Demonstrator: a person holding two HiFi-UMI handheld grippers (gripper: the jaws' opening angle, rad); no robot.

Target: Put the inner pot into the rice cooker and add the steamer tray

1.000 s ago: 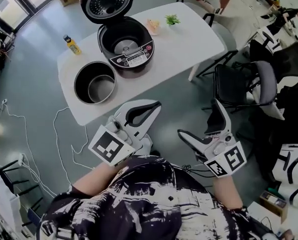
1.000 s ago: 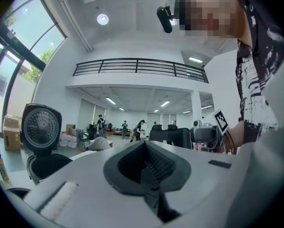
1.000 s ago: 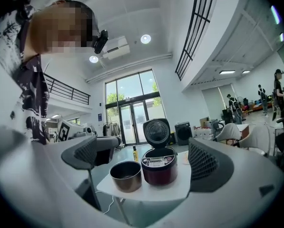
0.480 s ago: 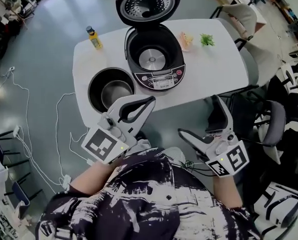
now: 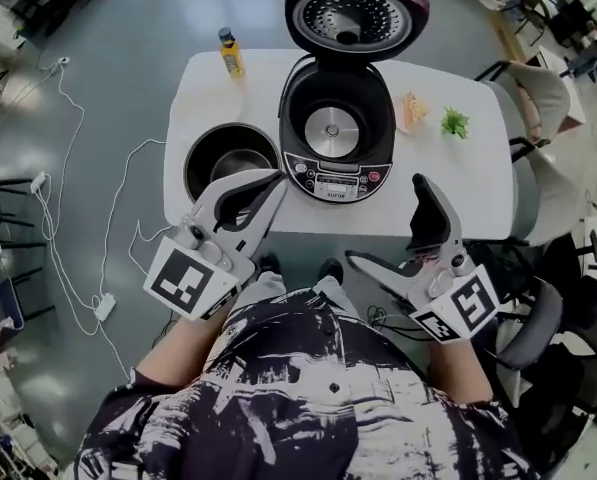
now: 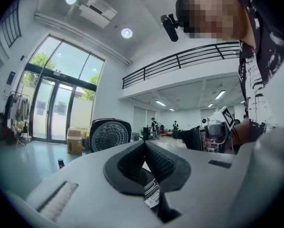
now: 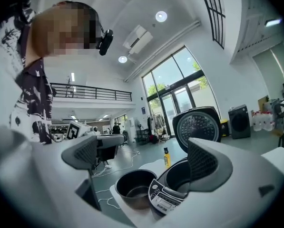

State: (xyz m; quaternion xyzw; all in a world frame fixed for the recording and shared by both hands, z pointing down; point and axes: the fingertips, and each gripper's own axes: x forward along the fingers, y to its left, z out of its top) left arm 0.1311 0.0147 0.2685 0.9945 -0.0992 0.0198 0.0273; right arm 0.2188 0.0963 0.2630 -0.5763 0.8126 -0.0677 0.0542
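The black rice cooker (image 5: 336,136) stands open on the white table (image 5: 478,183), its lid (image 5: 356,13) tipped up behind it. The dark inner pot (image 5: 232,163) sits on the table just left of the cooker. My left gripper (image 5: 268,183) is held in front of the table's near edge, below the pot, shut with nothing in it. My right gripper (image 5: 388,223) is open and empty, off the table's near edge to the right of the cooker. The right gripper view shows the pot (image 7: 133,186) and cooker (image 7: 172,194) between its fingers (image 7: 203,161).
A yellow bottle (image 5: 230,51) stands at the table's far left corner. A small pink item (image 5: 412,110) and a green plant (image 5: 455,123) lie right of the cooker. A chair (image 5: 540,88) is at the table's right end. Cables (image 5: 128,218) trail on the floor left.
The table and cooker have come nearer and more central in the head view as the person stepped towards them. Both grippers keep their pose: left shut, right open.
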